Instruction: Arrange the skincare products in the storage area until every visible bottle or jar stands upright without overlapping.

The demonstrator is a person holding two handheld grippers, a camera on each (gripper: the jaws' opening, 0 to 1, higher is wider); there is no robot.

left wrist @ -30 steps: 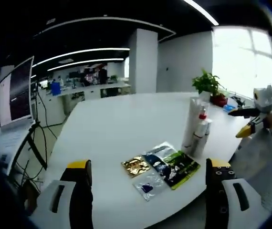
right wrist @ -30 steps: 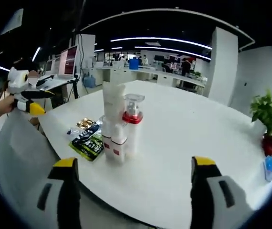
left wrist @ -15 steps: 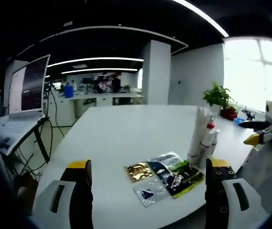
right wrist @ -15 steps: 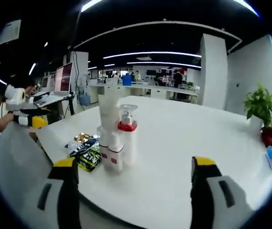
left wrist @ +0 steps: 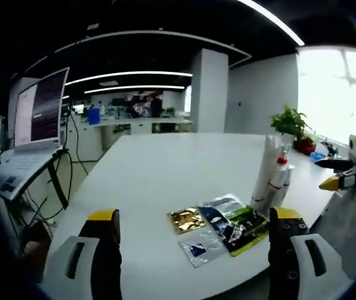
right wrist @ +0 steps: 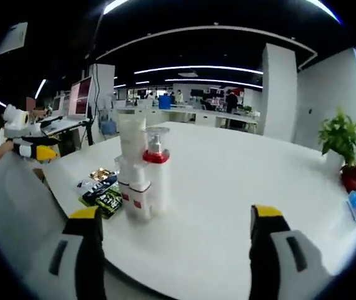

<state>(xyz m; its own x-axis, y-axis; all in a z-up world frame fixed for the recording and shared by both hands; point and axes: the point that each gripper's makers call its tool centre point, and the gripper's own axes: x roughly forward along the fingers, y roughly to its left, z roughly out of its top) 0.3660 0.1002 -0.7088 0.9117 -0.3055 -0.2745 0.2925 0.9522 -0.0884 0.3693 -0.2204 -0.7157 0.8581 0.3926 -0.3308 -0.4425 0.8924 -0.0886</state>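
The bottles point(right wrist: 139, 172) stand upright, touching in a cluster beside flat packets point(left wrist: 218, 222) on the white table point(right wrist: 228, 187), looking light, stiff and slippery, best gripped at mid-body, while the left hand-held gripper point(left wrist: 193, 234) and right hand-held gripper point(right wrist: 175, 234) both hover spread and empty.

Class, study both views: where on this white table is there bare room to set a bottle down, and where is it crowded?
Bare: the table between the bottles and the potted plant, and its far half. Crowded: the bottles and the sachets beside them.
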